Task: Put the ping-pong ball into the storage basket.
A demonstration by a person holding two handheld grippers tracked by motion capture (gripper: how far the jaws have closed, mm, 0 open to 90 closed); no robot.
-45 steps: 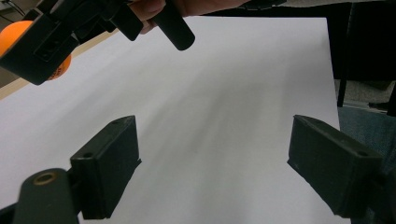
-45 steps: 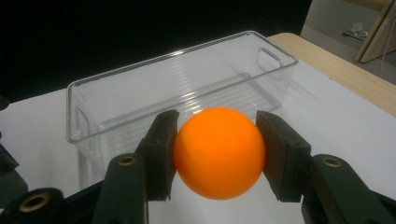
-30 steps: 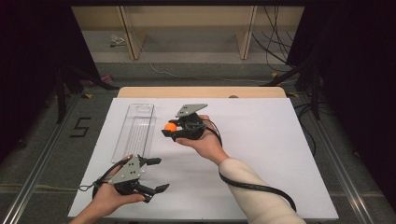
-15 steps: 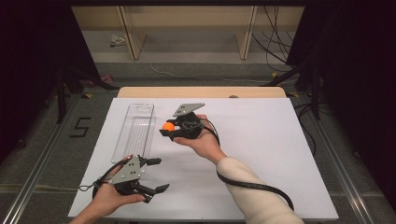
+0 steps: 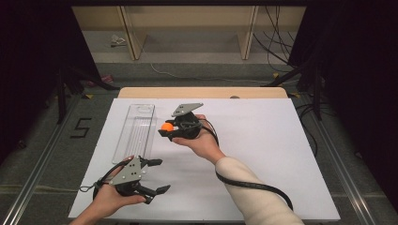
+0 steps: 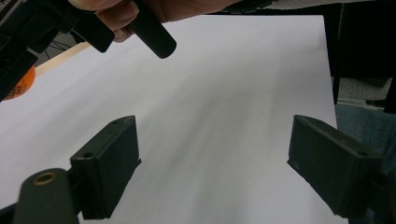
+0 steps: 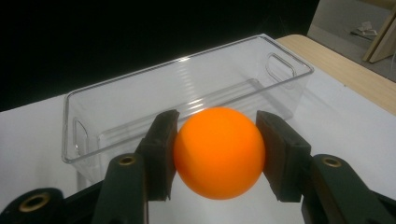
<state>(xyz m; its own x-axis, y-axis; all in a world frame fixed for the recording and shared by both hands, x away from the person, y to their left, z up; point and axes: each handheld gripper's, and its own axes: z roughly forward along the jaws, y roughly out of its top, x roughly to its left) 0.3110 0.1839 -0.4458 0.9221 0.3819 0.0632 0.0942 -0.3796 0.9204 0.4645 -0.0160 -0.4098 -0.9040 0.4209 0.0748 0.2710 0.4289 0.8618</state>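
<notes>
An orange ball [image 7: 218, 151] sits pinched between both pads of my right gripper [image 7: 217, 156], which is shut on it. From above, that gripper [image 5: 165, 128] hovers mid-table just right of a clear plastic bin [image 5: 136, 132], with the ball [image 5: 166, 126] pointing at the bin. In the right gripper view the empty bin [image 7: 187, 88] lies right behind the ball. My left gripper [image 5: 158, 176] rests near the table's front left corner, jaws wide apart with nothing between them. Its own view shows its gripper [image 6: 212, 170] over bare white tabletop, with the ball [image 6: 22, 84] at the far left edge.
The white tabletop [image 5: 263, 154] has a wooden strip [image 5: 202, 92] along its far edge. A black cable [image 5: 253, 185] trails from the right gripper along the person's sleeve. Dark floor, metal rails and shelving surround the table.
My right gripper has drifted very slightly left toward the bin with the ball. The left gripper has stayed put.
</notes>
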